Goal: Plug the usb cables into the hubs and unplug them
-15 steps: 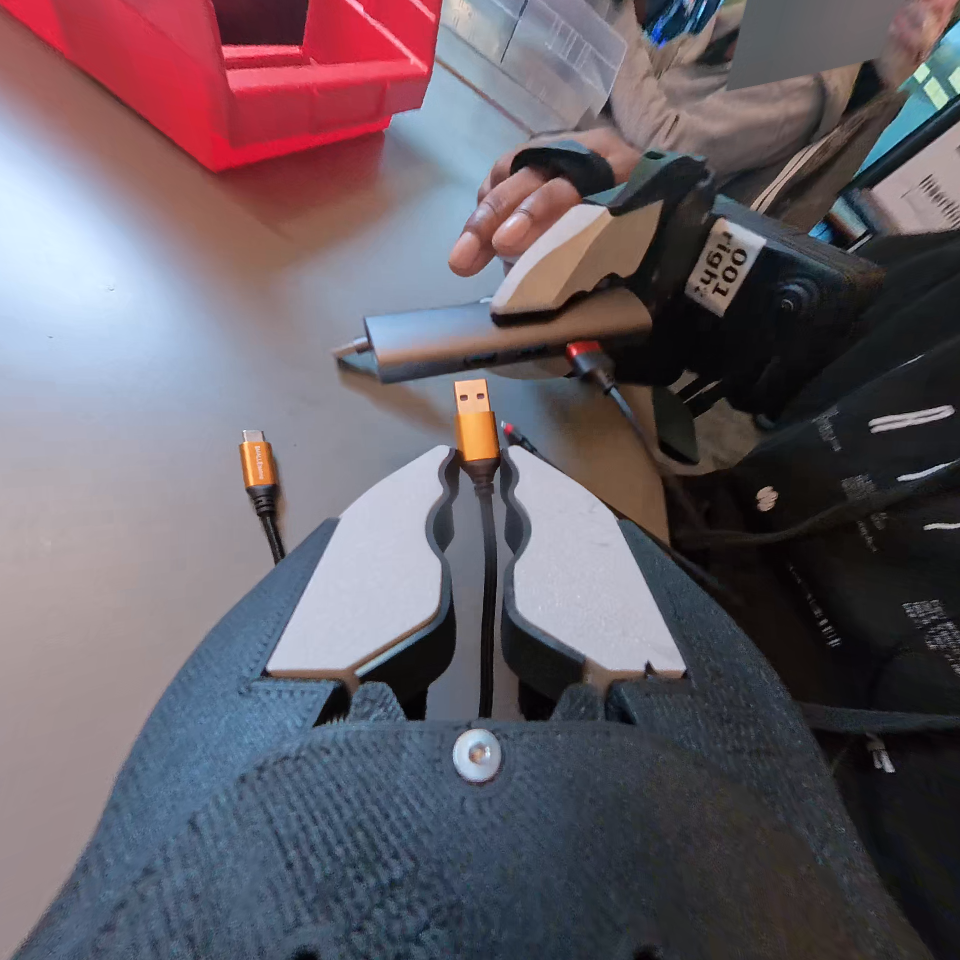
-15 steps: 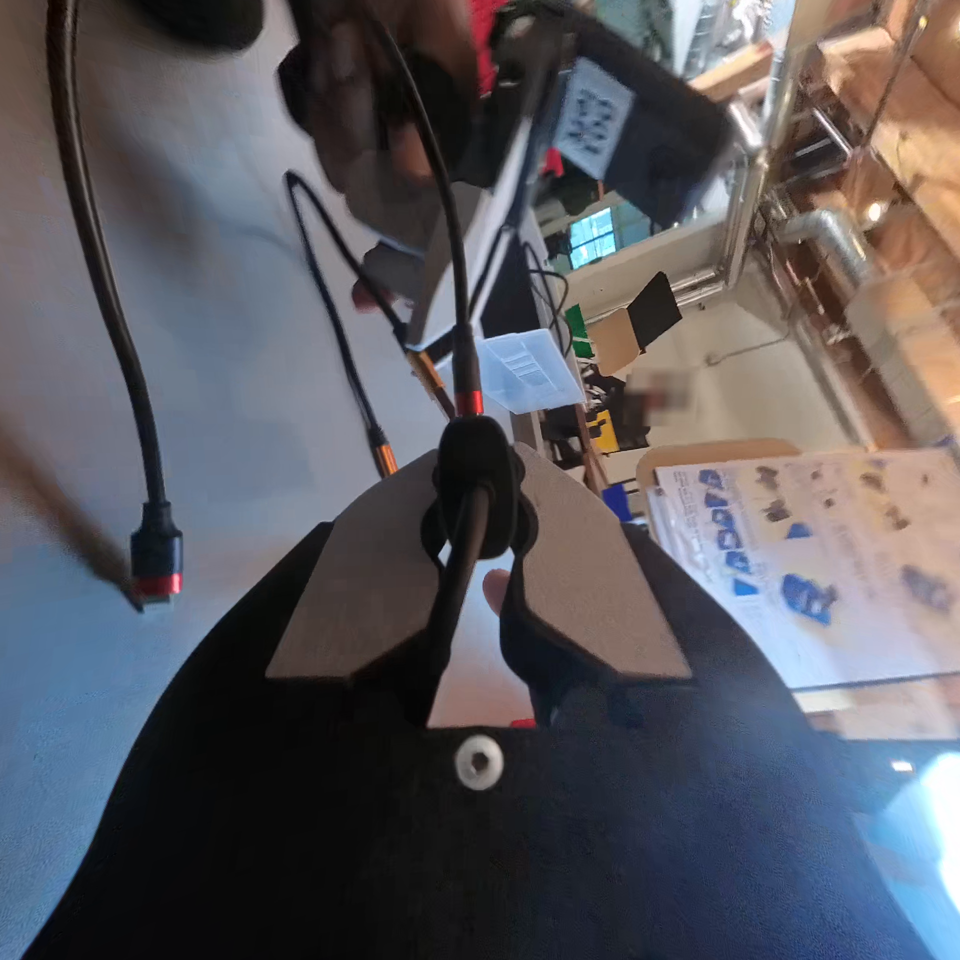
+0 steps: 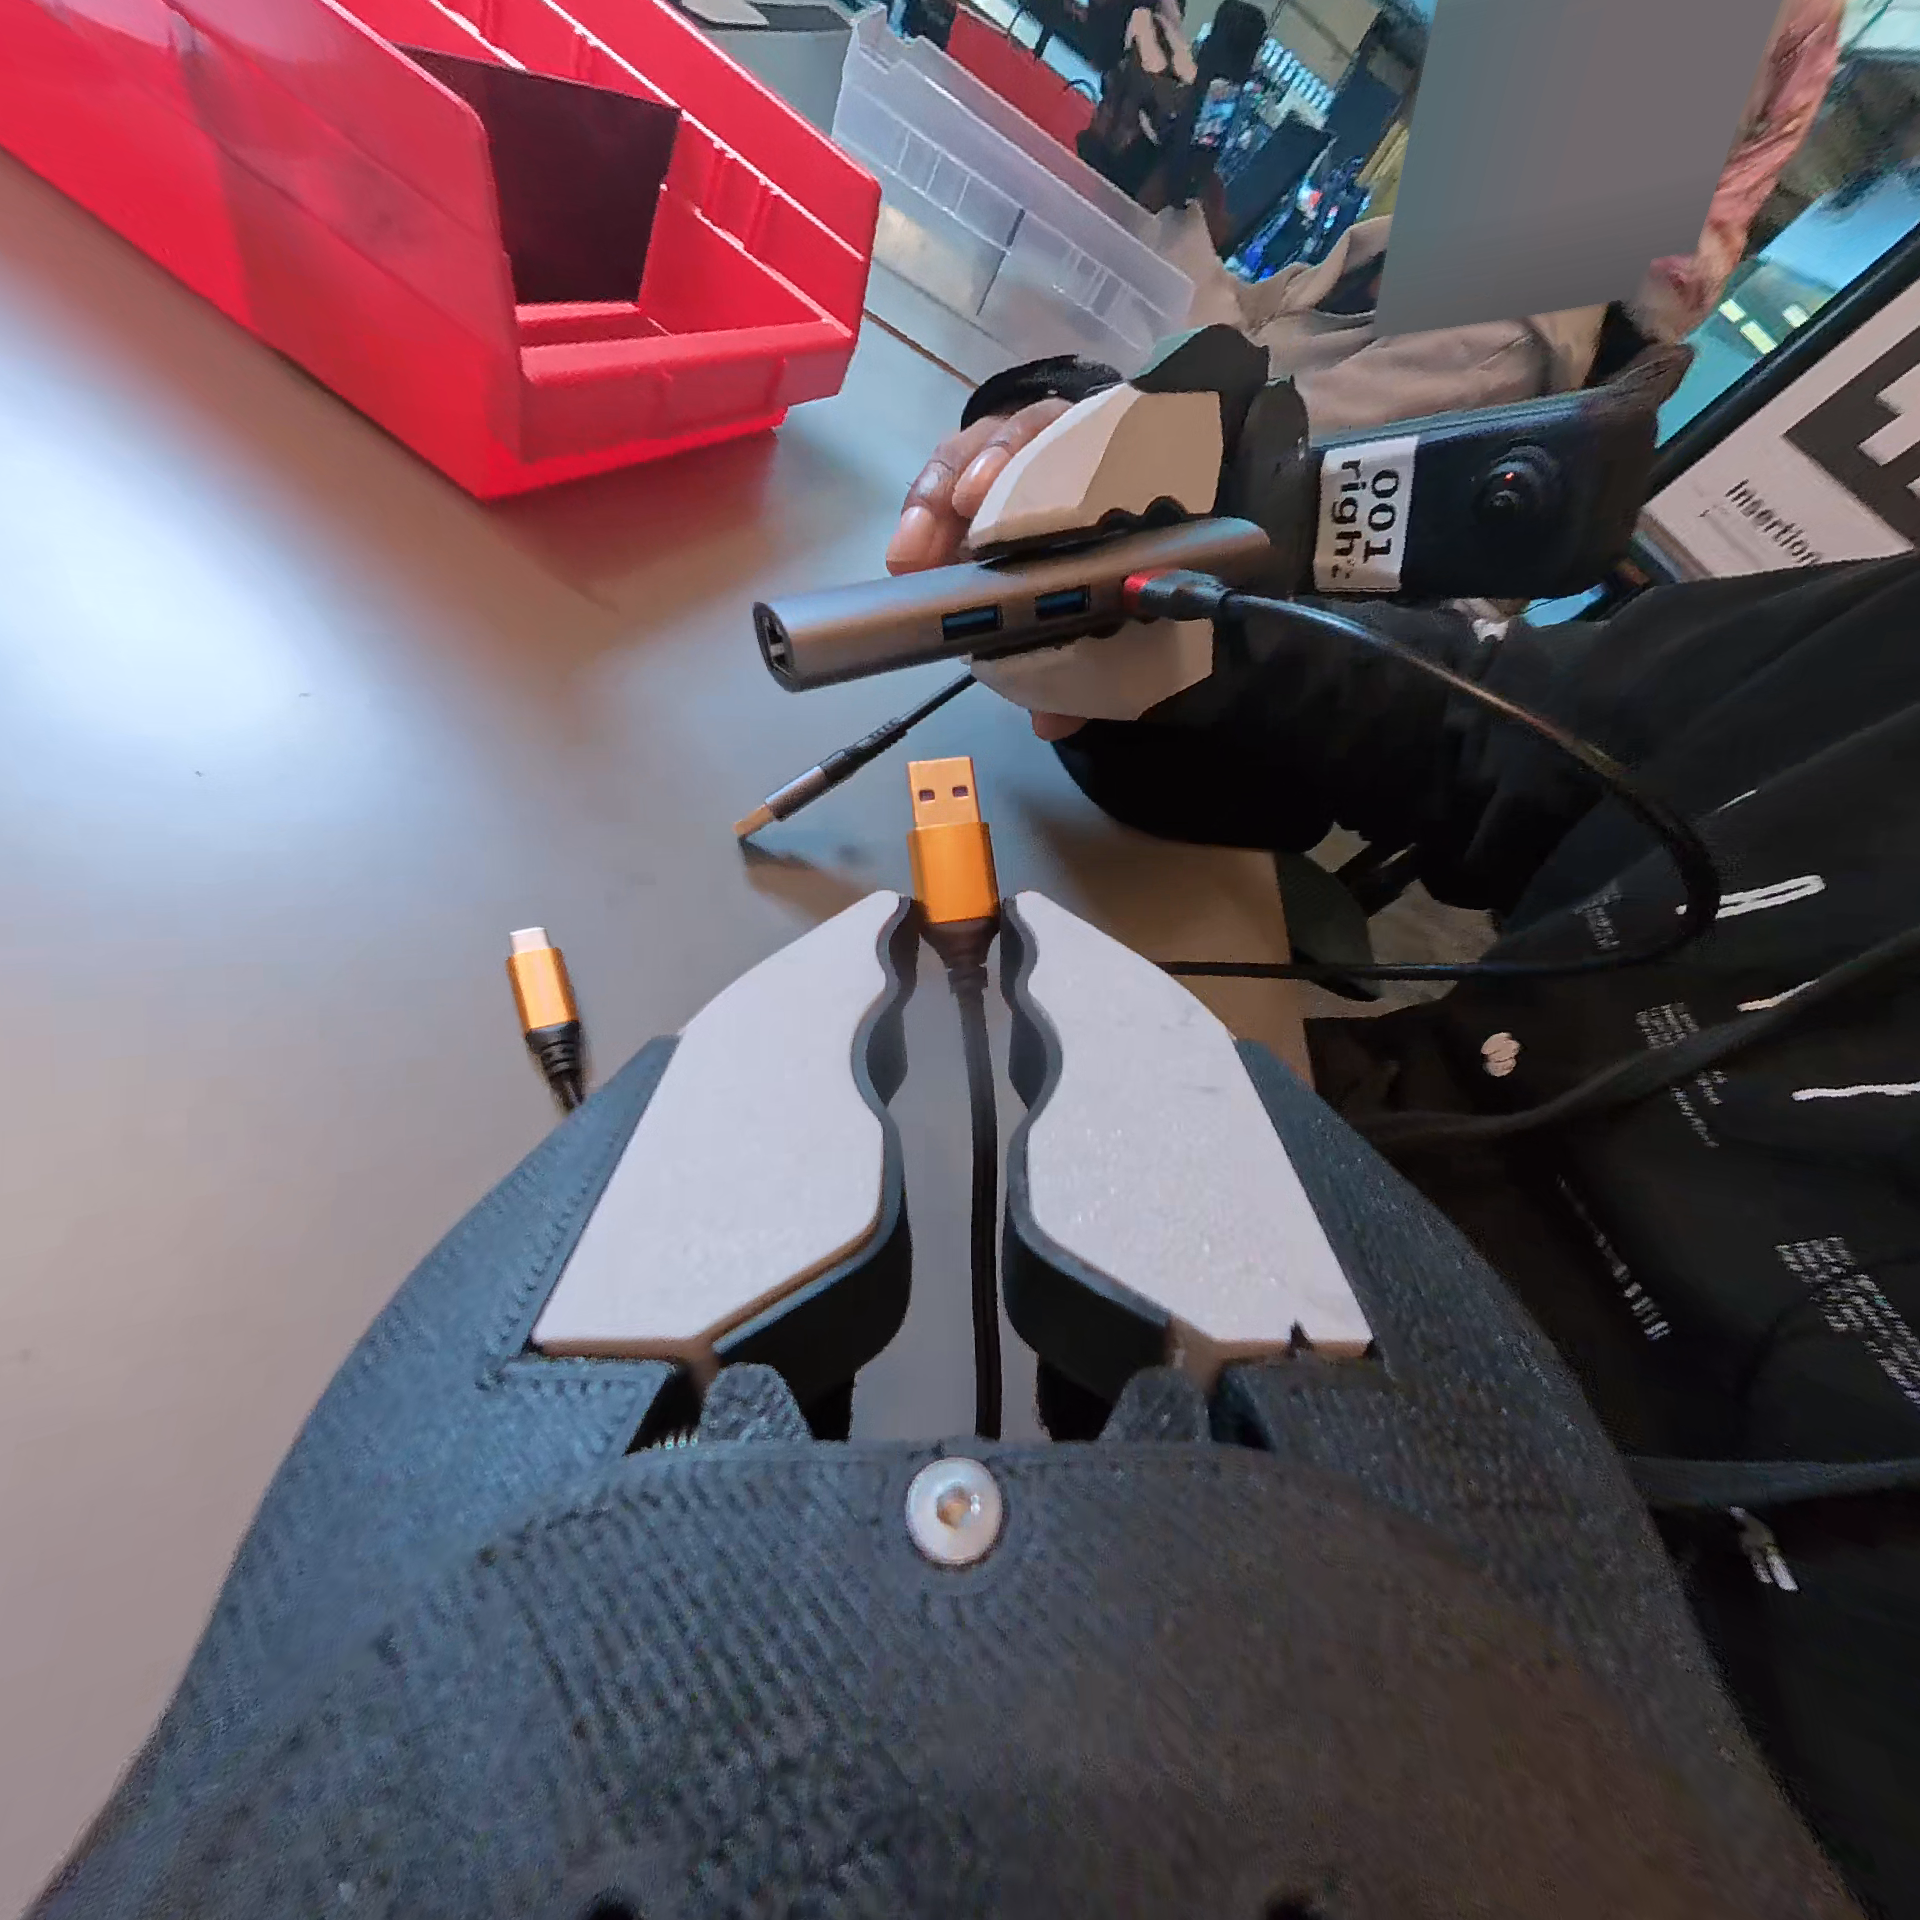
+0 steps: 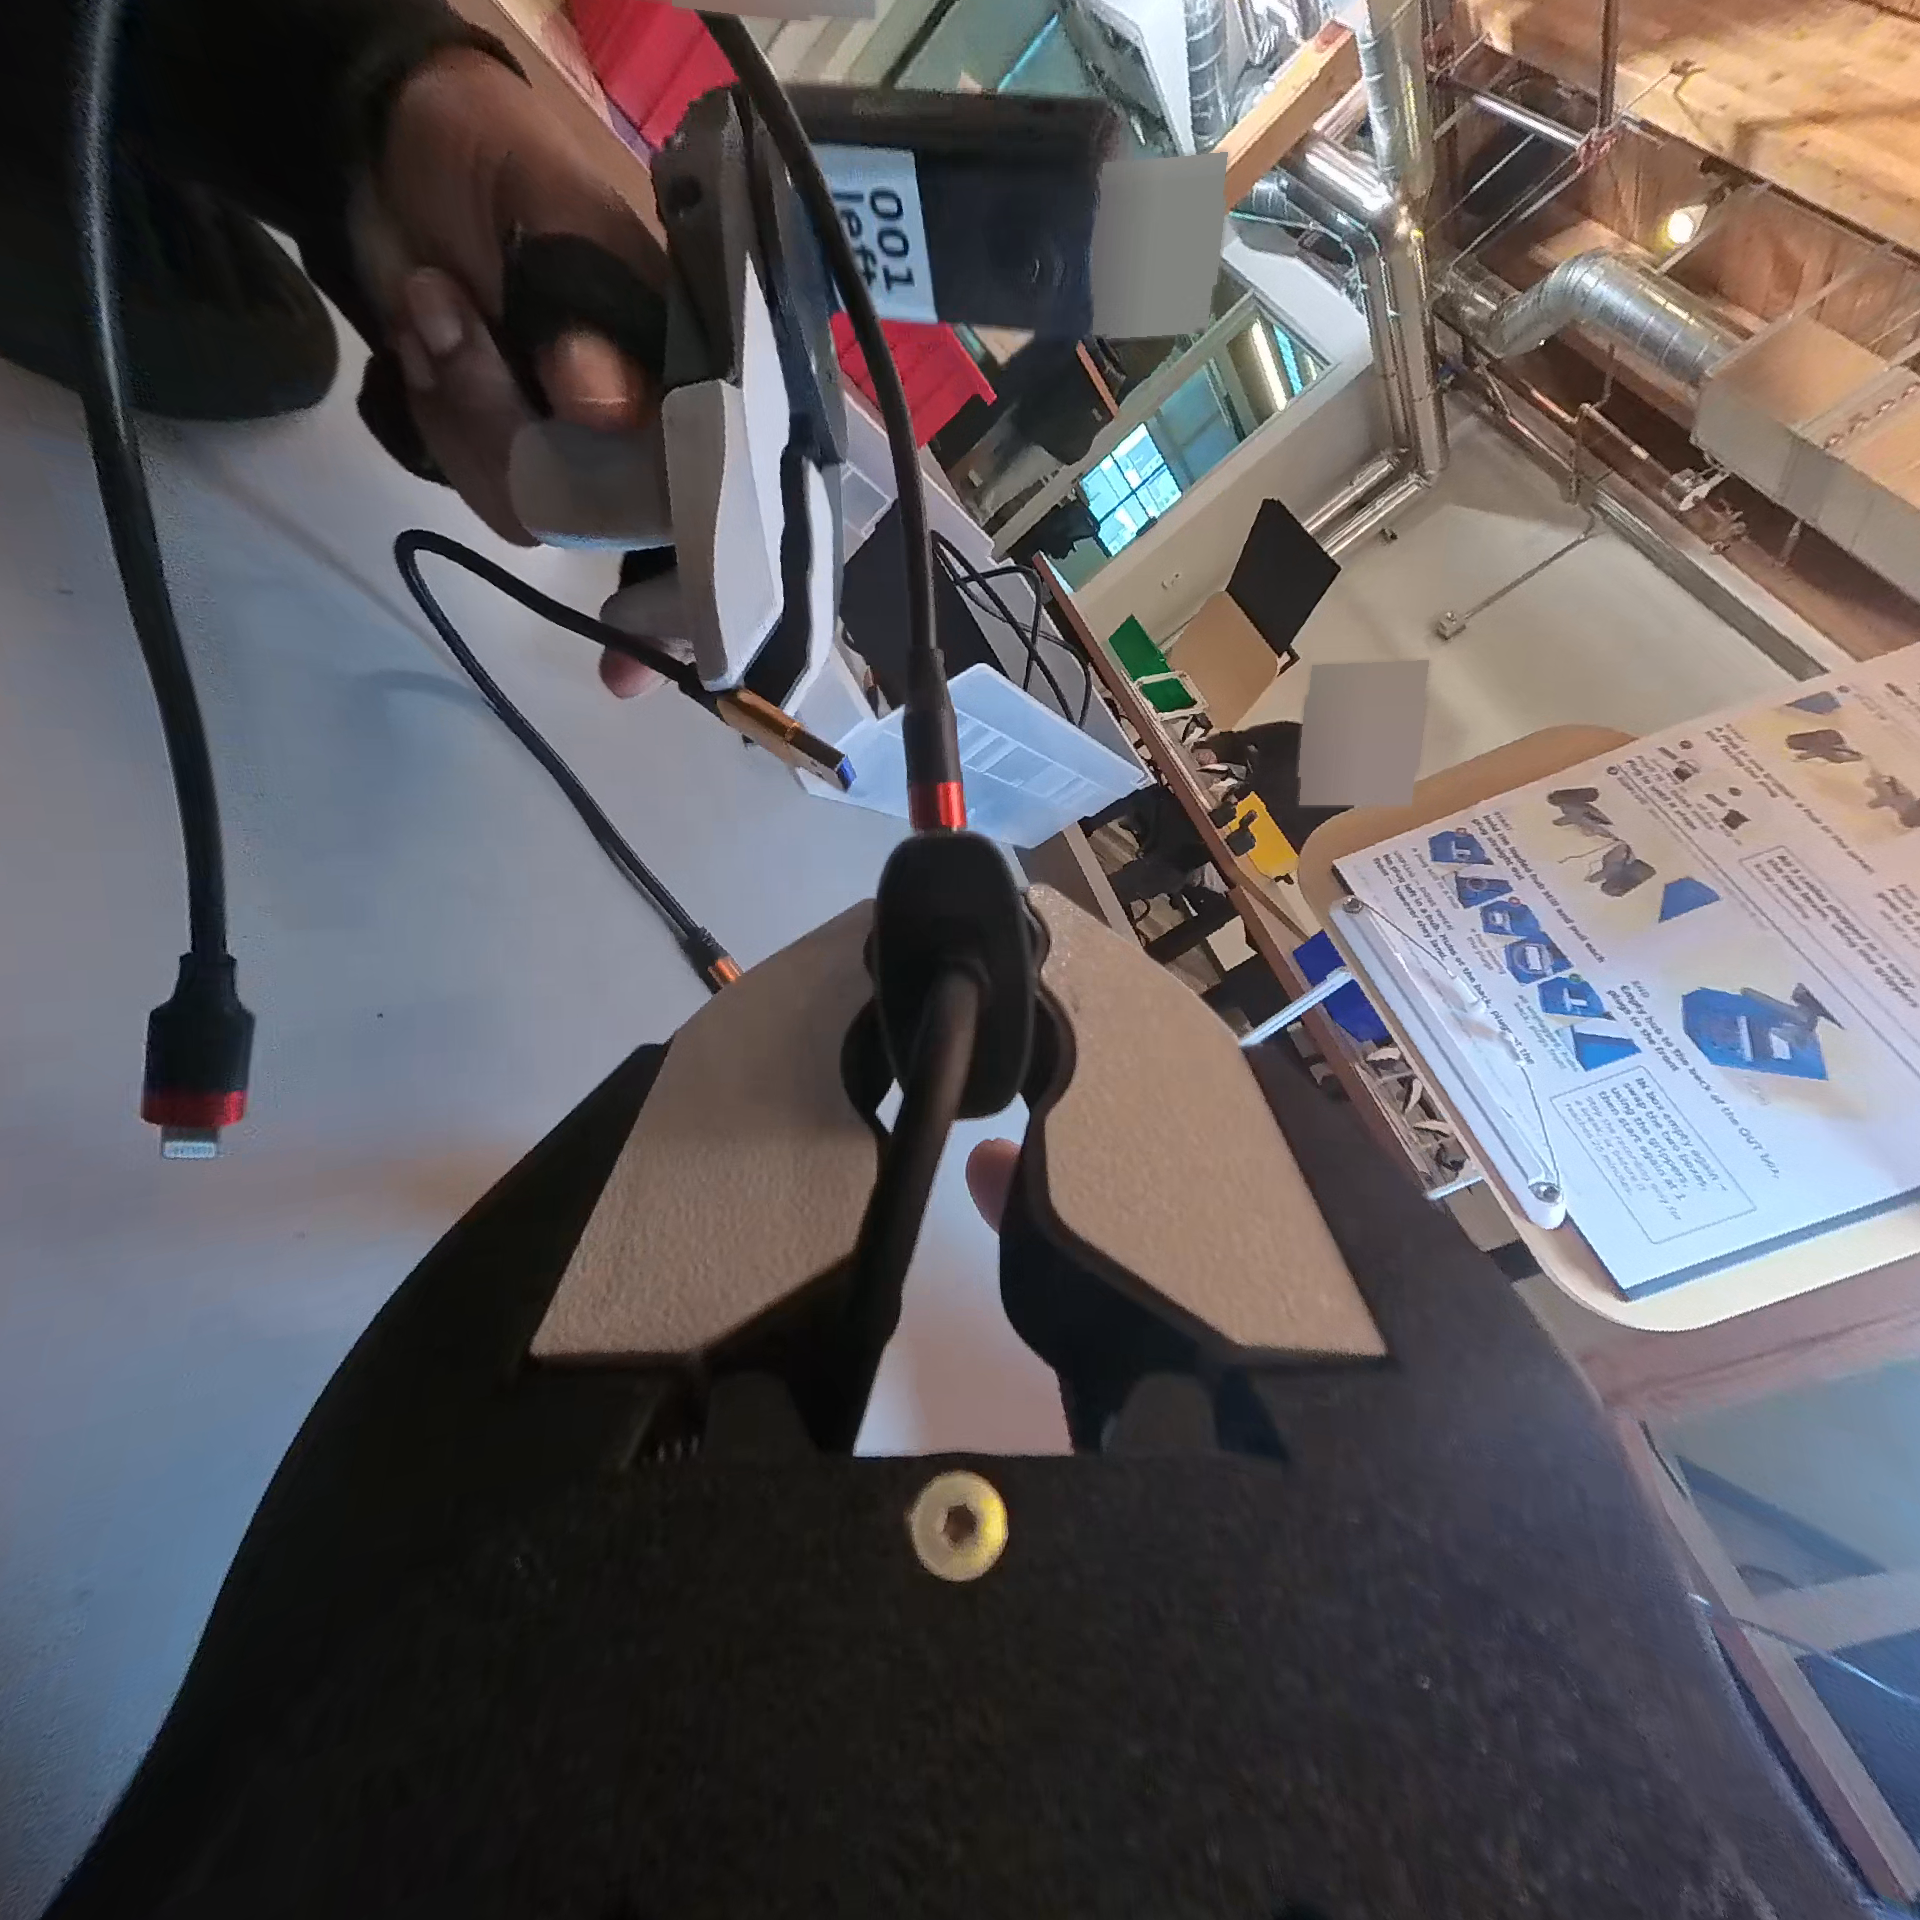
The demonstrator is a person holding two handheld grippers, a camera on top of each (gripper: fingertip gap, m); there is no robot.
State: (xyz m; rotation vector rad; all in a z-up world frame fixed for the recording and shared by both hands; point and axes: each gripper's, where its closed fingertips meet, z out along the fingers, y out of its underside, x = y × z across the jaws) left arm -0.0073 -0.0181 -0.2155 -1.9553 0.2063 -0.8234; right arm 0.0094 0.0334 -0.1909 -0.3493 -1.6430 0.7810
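My left gripper (image 3: 951, 914) is shut on an orange USB-A plug (image 3: 948, 842), which points at the grey hub (image 3: 873, 629) a short gap away. The hub's two blue ports face the plug. My right gripper (image 3: 982, 603) is shut on the hub and holds it above the table. A black cable with a red-ringed plug (image 3: 1158, 597) sits in the hub's port nearest the right gripper. In the right wrist view, the right gripper (image 4: 951, 935) clamps the hub (image 4: 951, 966) end-on, the red-ringed plug (image 4: 932, 800) rises from it, and the left gripper (image 4: 743, 675) holds the orange plug (image 4: 779, 738).
The orange cable's small far end (image 3: 540, 987) lies on the dark table (image 3: 260, 727), as does the hub's own lead tip (image 3: 810, 795). A red bin (image 3: 468, 291) and a clear box (image 3: 997, 239) stand behind. A black and red connector (image 4: 195, 1060) and an instruction sheet (image 4: 1662, 987) show in the right wrist view. Left tips to right tips: about 7 cm.
The hub has risen and turned so its ports face the orange plug. The gap between plug and hub has widened a little. Both grippers keep their hold.
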